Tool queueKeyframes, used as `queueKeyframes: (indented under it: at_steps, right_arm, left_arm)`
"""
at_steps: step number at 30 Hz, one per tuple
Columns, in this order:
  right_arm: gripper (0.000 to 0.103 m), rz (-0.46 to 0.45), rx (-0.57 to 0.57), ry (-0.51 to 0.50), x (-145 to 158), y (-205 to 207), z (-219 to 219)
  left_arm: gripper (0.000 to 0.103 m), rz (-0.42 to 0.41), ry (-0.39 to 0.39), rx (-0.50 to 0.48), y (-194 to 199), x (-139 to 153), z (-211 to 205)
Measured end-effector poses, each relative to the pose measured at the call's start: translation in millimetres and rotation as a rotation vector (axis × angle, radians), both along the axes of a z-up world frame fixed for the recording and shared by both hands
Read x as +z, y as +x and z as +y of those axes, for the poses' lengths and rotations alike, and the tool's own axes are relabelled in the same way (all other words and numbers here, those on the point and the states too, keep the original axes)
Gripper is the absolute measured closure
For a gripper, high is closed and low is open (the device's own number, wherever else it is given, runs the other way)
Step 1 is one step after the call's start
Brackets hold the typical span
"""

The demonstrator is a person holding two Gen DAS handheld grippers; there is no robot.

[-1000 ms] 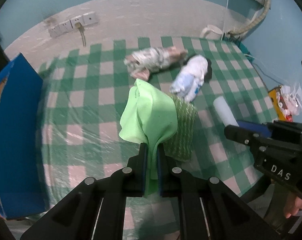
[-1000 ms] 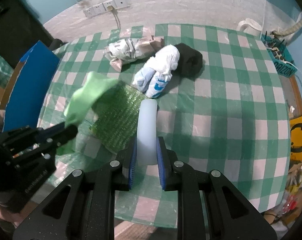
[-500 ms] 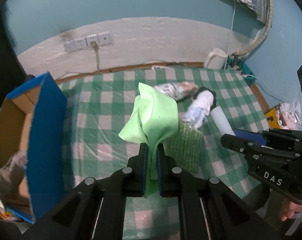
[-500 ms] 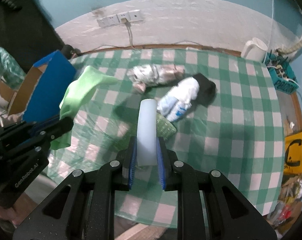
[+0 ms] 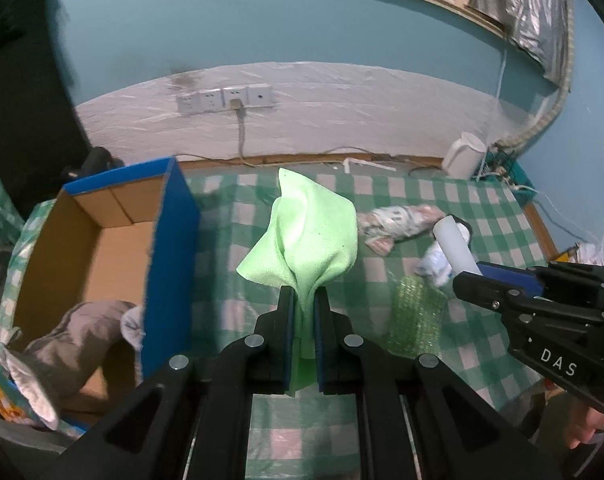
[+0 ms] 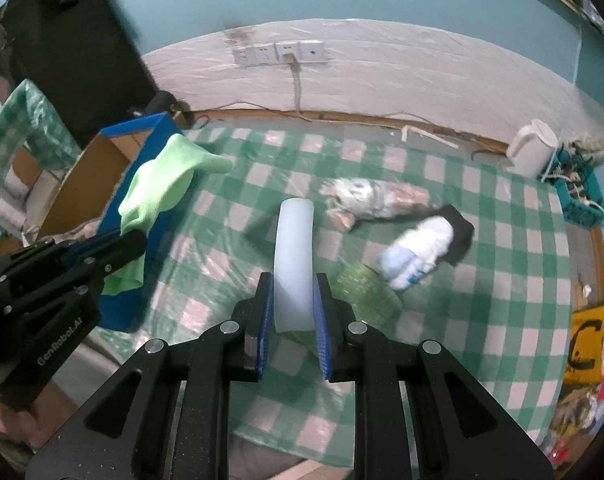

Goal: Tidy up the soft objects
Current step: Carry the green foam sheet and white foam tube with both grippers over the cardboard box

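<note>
My left gripper (image 5: pixel 303 300) is shut on a light green cloth (image 5: pixel 307 236) and holds it in the air to the right of the blue cardboard box (image 5: pixel 170 264). The cloth also shows in the right wrist view (image 6: pixel 162 188). My right gripper (image 6: pixel 294 300) is shut on a white foam cylinder (image 6: pixel 293 256), held above the table; the cylinder also shows in the left wrist view (image 5: pixel 455 246). On the checked tablecloth (image 6: pixel 481 280) lie a green glittery pouch (image 6: pixel 361 292), a white and blue bundle (image 6: pixel 417 252) on a black item, and a patterned rolled cloth (image 6: pixel 373 196).
The open box holds a grey soft item (image 5: pixel 78 332). A wall with sockets (image 5: pixel 226 98) runs behind the table. A white kettle (image 6: pixel 531 152) and a teal basket (image 6: pixel 577 196) stand at the far right edge.
Both grippers have lifted and pulled back with their loads, and moved left. The blue box has come fully into view on the left.
</note>
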State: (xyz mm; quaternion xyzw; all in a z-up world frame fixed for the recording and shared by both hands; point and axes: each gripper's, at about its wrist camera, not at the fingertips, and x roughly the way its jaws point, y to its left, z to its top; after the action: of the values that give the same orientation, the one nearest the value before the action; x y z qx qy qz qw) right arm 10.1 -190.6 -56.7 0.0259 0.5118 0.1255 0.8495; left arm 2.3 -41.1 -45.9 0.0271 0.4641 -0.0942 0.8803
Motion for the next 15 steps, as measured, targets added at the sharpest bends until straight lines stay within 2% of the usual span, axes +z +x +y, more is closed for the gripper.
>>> queueKeyframes:
  at_steps: [15]
  right_arm:
    - [0.084,-0.031,0.149,-0.001,19.8,26.3,96.5]
  left_arm:
    - [0.094,-0.018,-0.035,0.138,5.8,10.4,74.6]
